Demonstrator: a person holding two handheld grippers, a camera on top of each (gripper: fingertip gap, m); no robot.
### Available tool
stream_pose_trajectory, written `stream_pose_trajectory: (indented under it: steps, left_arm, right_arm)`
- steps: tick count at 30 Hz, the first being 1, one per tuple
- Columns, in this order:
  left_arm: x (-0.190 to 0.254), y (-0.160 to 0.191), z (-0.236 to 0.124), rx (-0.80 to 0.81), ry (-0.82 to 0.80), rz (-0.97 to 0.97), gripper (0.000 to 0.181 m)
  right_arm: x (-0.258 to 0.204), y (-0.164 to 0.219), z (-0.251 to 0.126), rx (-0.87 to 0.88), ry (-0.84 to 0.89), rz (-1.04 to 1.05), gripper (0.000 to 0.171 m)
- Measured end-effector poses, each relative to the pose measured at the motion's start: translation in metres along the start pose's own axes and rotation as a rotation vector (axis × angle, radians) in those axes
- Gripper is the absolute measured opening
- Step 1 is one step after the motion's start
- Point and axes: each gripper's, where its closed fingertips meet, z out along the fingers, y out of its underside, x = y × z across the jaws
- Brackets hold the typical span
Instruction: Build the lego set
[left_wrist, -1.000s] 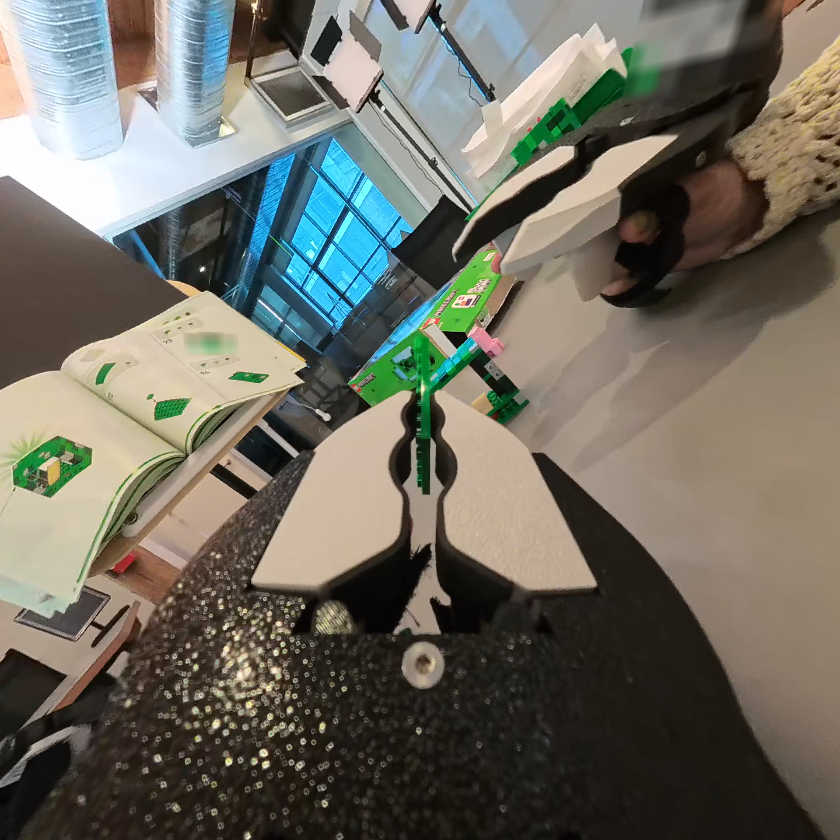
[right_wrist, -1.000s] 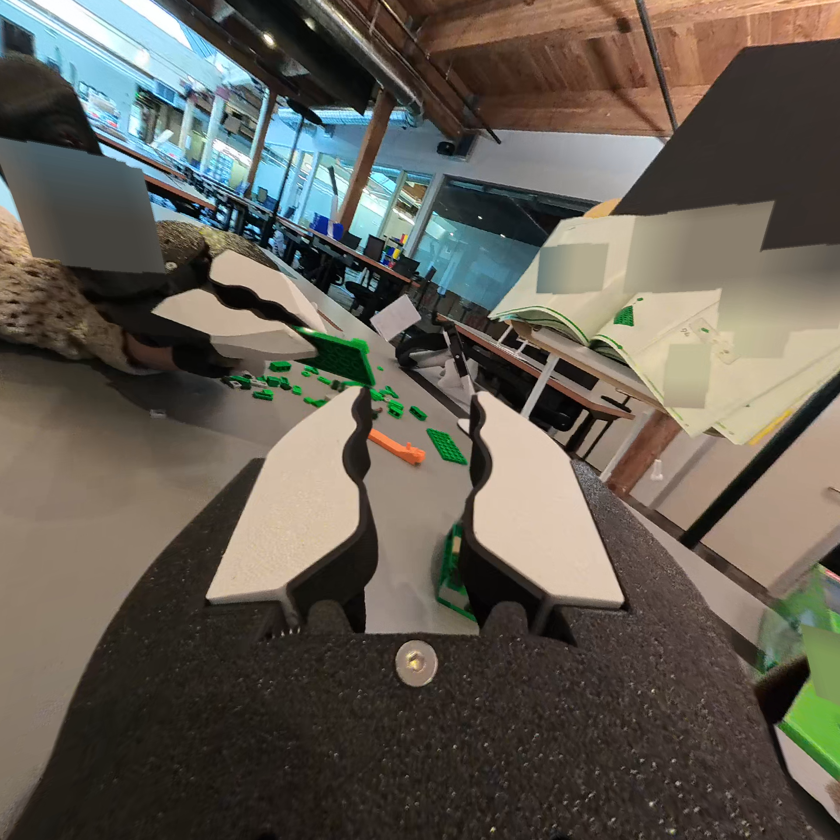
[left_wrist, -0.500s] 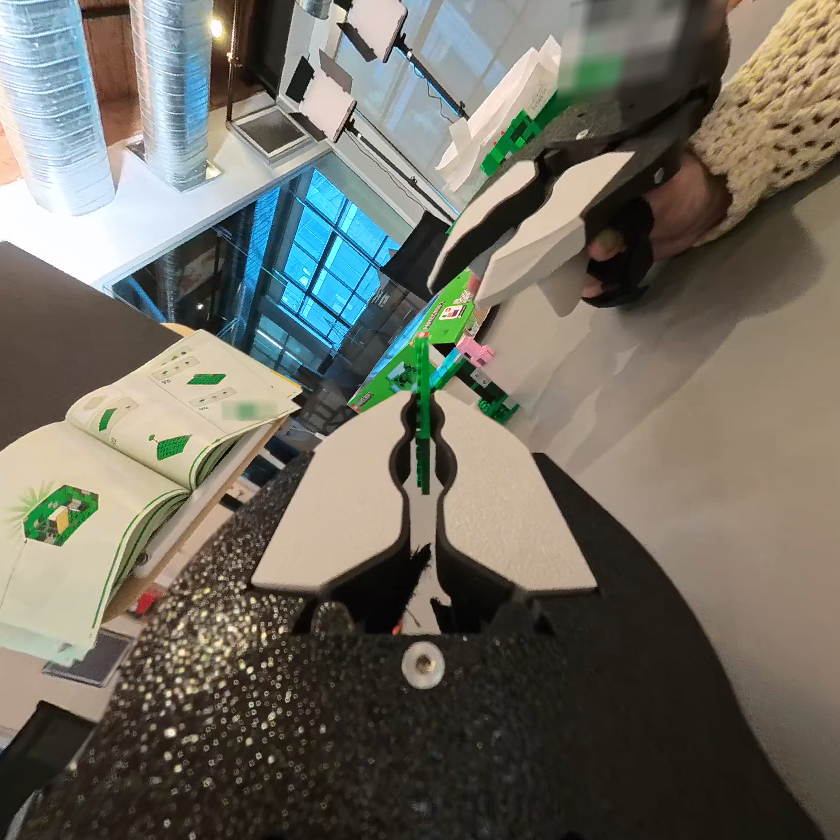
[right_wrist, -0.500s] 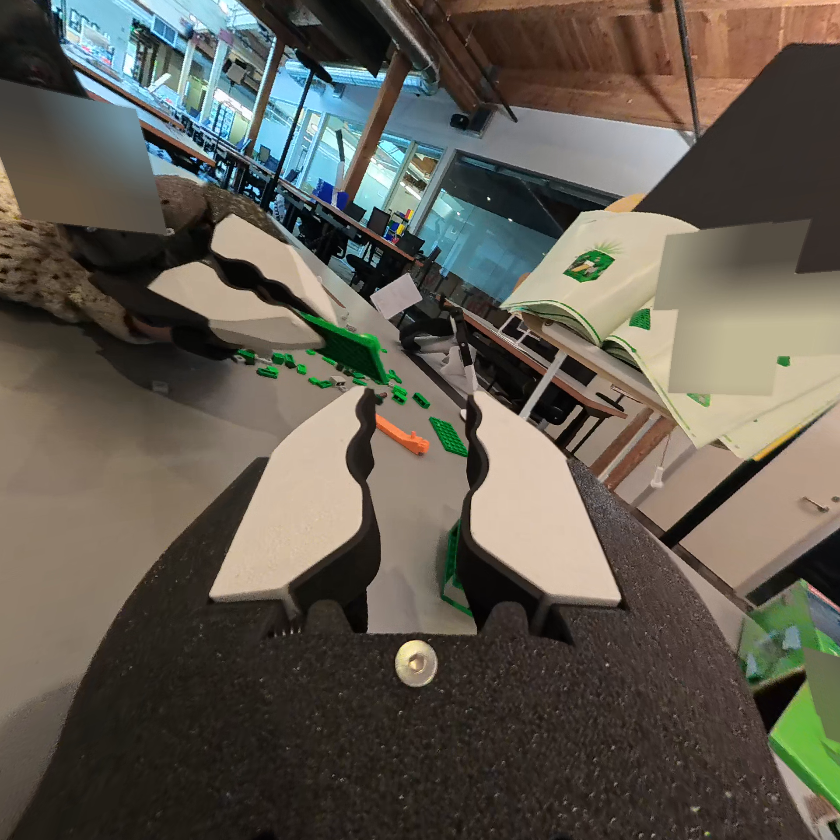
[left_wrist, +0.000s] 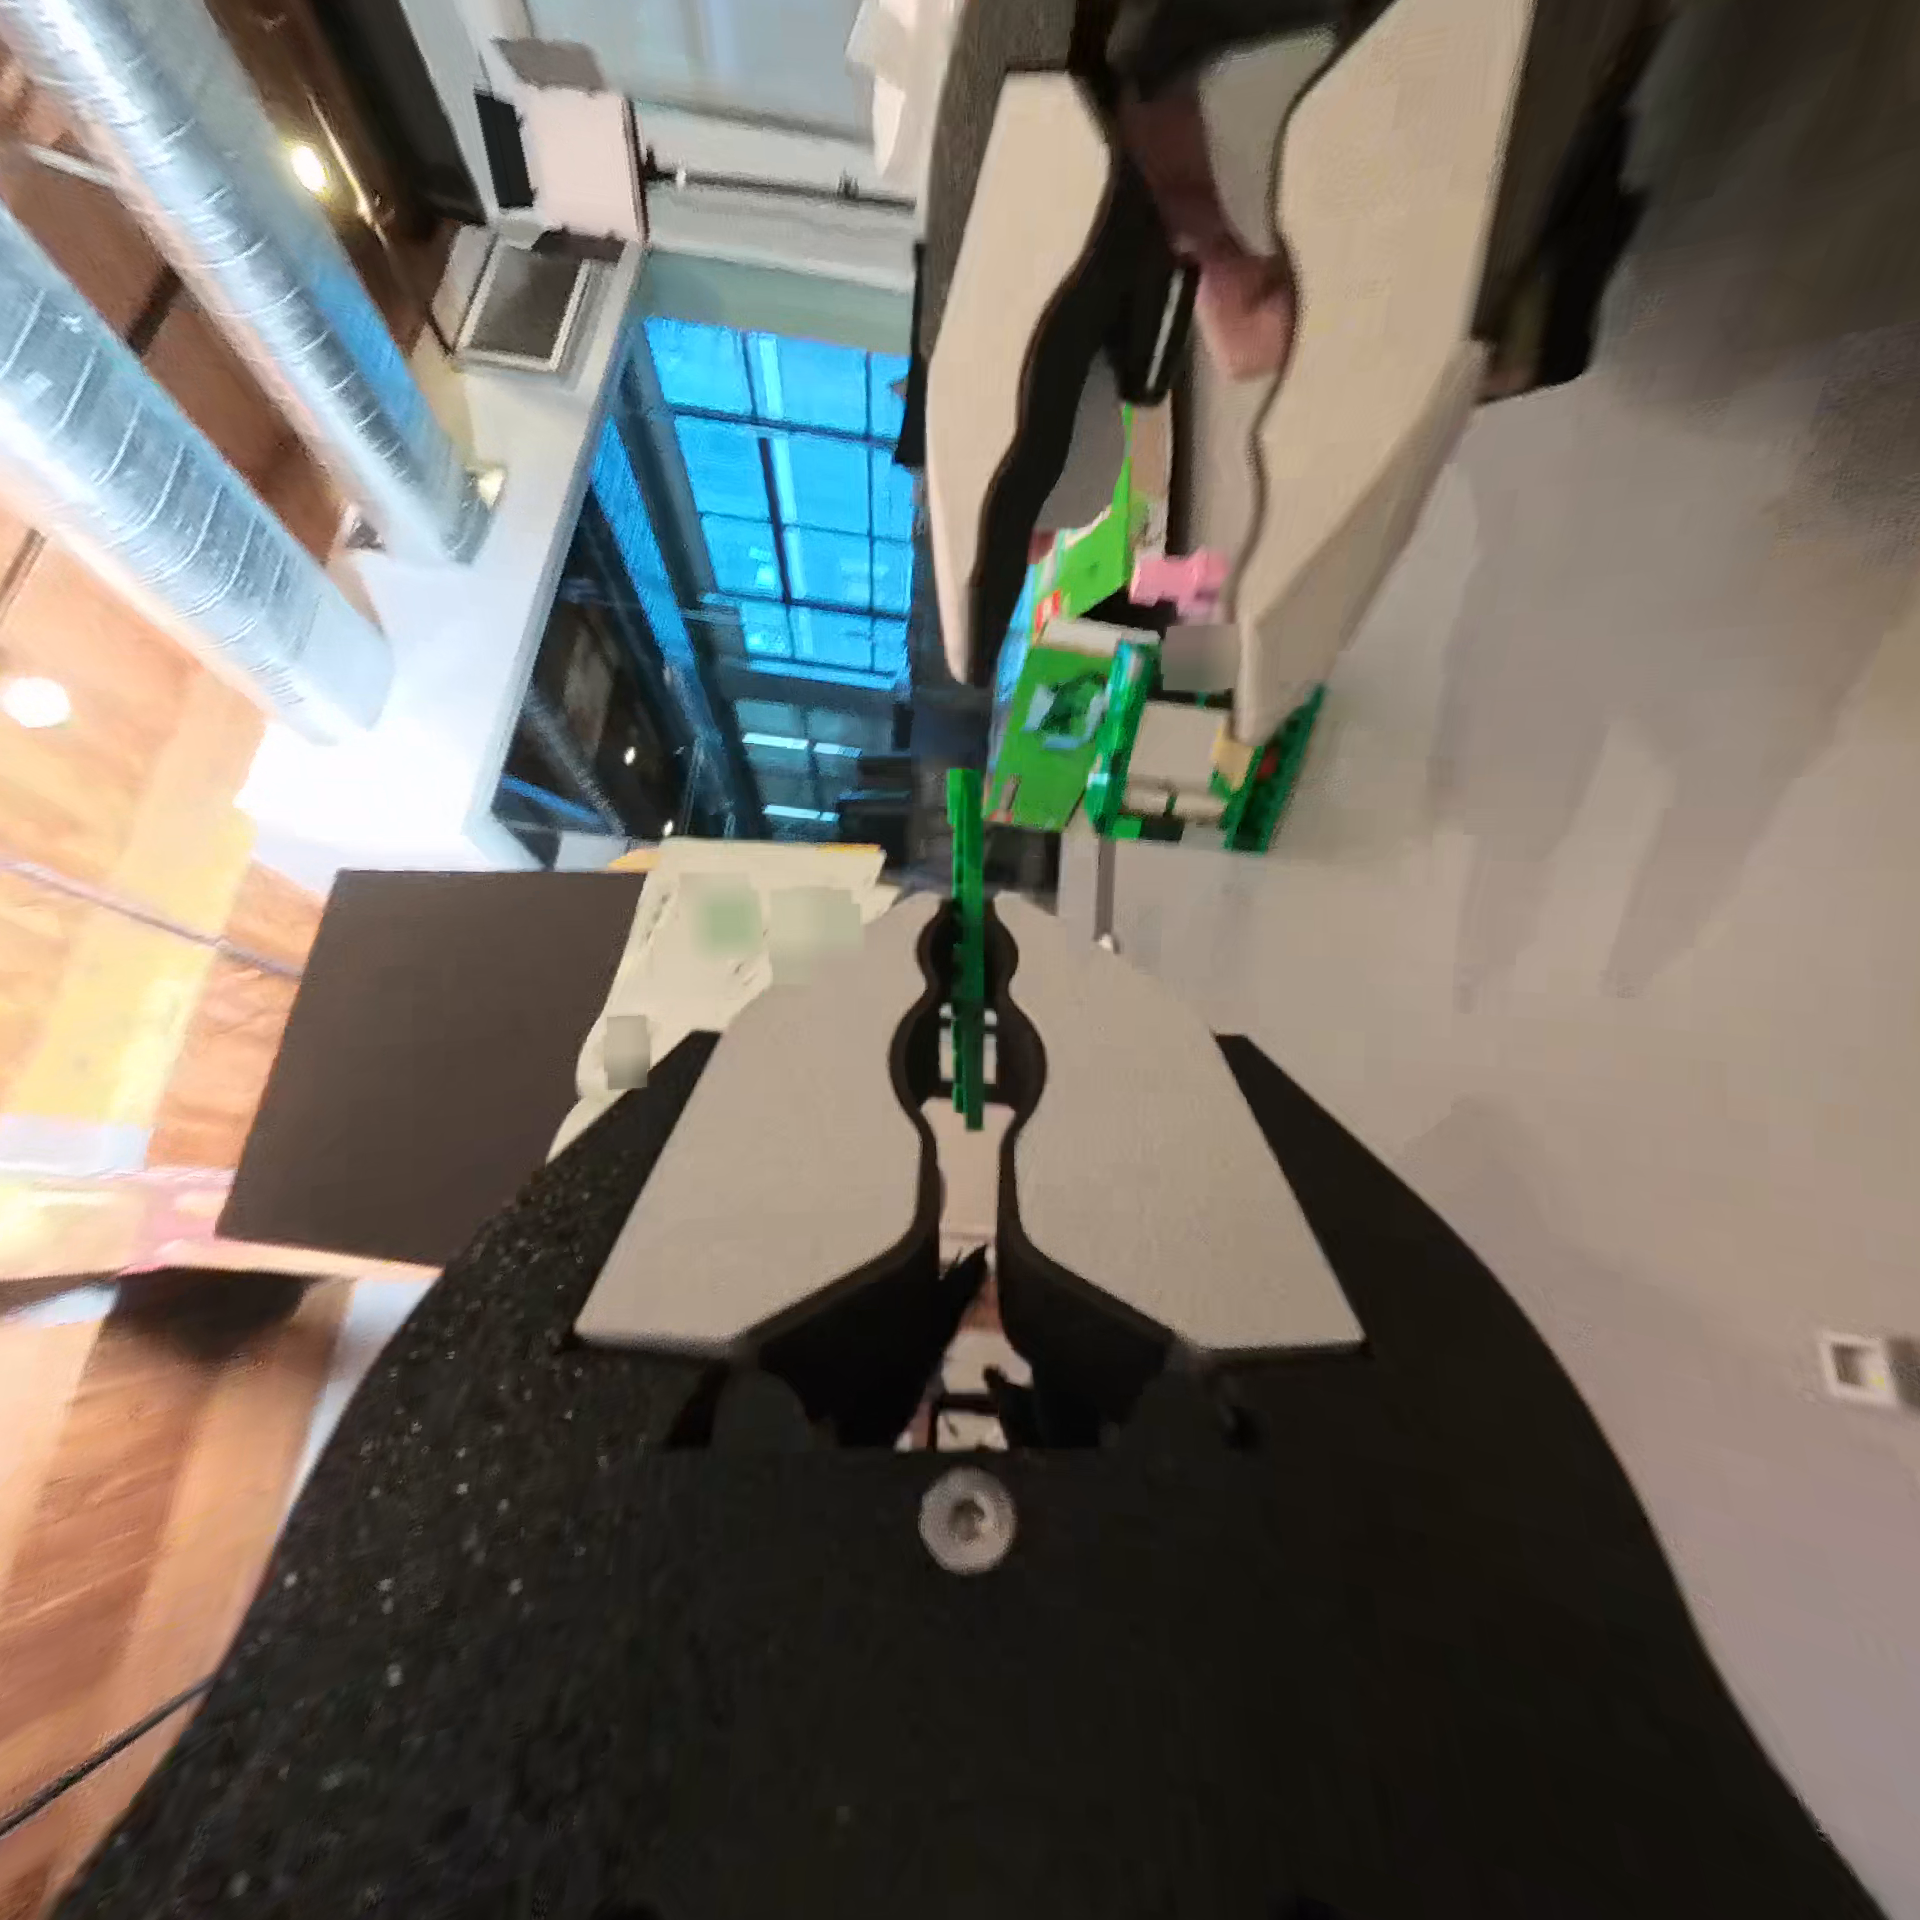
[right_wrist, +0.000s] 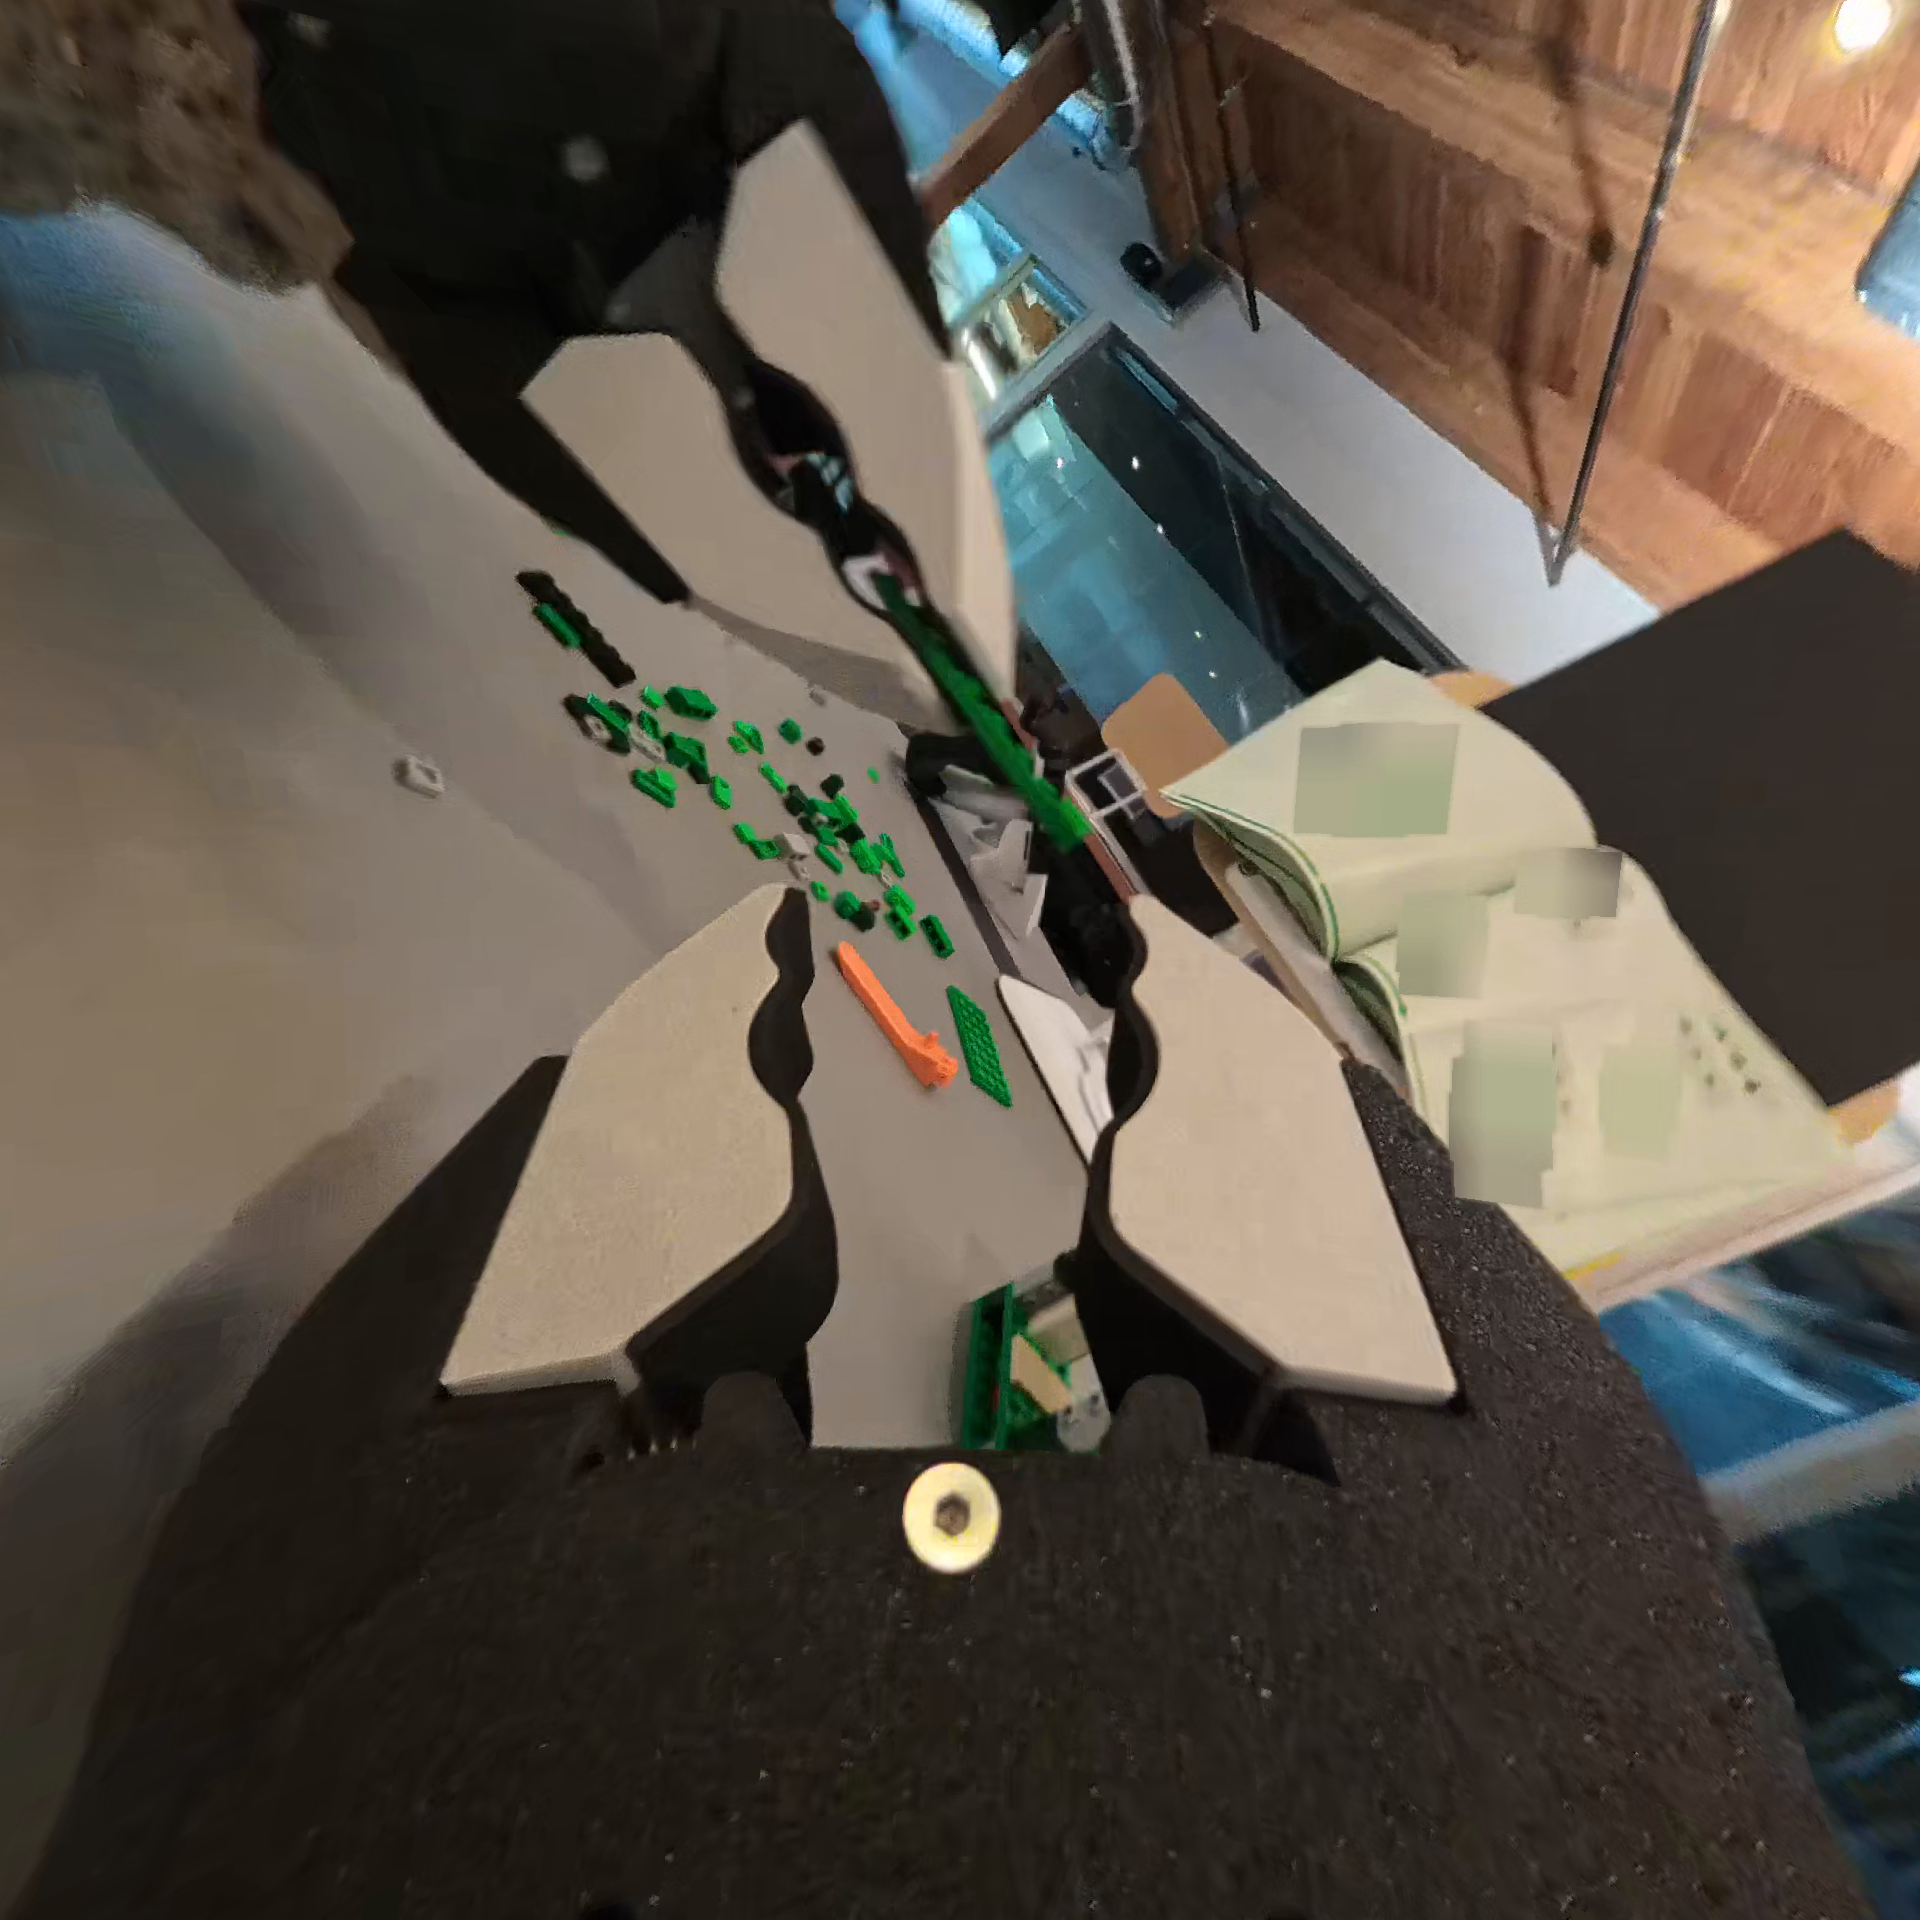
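Observation:
My left gripper (left_wrist: 966, 914) is shut on a thin green lego plate (left_wrist: 968, 935), held edge-on above the grey table (left_wrist: 1558, 935). In the right wrist view the plate (right_wrist: 987, 727) sticks out of the left gripper (right_wrist: 966, 675) toward me. My right gripper (right_wrist: 966, 909) is open and empty. It faces the left one from close by, and in the left wrist view it (left_wrist: 1112, 691) hangs above the plate. A partial build (left_wrist: 1184, 758) of green, white and pink bricks stands on the table. It also shows low between the right fingers (right_wrist: 1018, 1361).
Loose green pieces (right_wrist: 790, 810), an orange brick separator (right_wrist: 888, 1013) and a flat green plate (right_wrist: 977, 1044) lie on the table. An open instruction booklet (right_wrist: 1455, 935) rests on a stand at the table's edge. A green box (left_wrist: 1049, 717) lies behind the build.
Both views have rolled and blurred. The two grippers have come much closer, tip to tip. The left still holds the green plate; the right stays open.

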Motion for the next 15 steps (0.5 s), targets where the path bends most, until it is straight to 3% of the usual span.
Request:
stream_pose_trajectory:
  steps: [4, 7, 8, 9, 10, 12, 14, 15]
  left_arm:
    - [0.021, 0.012, -0.001, -0.110, 0.118, -0.033, 0.004]
    - [0.027, 0.010, 0.000, -0.119, 0.107, -0.035, 0.004]
    - [0.029, 0.011, -0.001, -0.128, 0.105, -0.038, 0.004]
    - [0.032, 0.010, -0.001, -0.117, 0.107, -0.056, 0.005]
    - [0.033, 0.008, -0.002, -0.095, 0.092, -0.092, 0.006]
    - [0.032, 0.007, -0.005, -0.050, 0.064, -0.152, 0.025]
    - [0.036, 0.009, -0.011, -0.006, 0.114, -0.228, 0.066]
    - [0.037, 0.013, -0.014, 0.007, 0.128, -0.269, 0.075]
  right_arm:
    - [-0.013, 0.014, 0.028, -0.184, 0.053, -0.266, 0.058]
    - [-0.018, 0.019, 0.041, -0.243, 0.086, -0.396, 0.047]
    - [-0.016, 0.019, 0.043, -0.251, 0.117, -0.424, 0.035]
    - [-0.012, 0.018, 0.043, -0.251, 0.144, -0.432, 0.012]
    - [-0.012, 0.018, 0.043, -0.246, 0.142, -0.413, 0.007]
    - [-0.015, 0.020, 0.043, -0.230, 0.111, -0.328, 0.005]
    - [-0.015, 0.018, 0.041, -0.174, 0.087, -0.247, 0.005]
    - [-0.016, 0.016, 0.040, -0.139, 0.061, -0.202, 0.004]
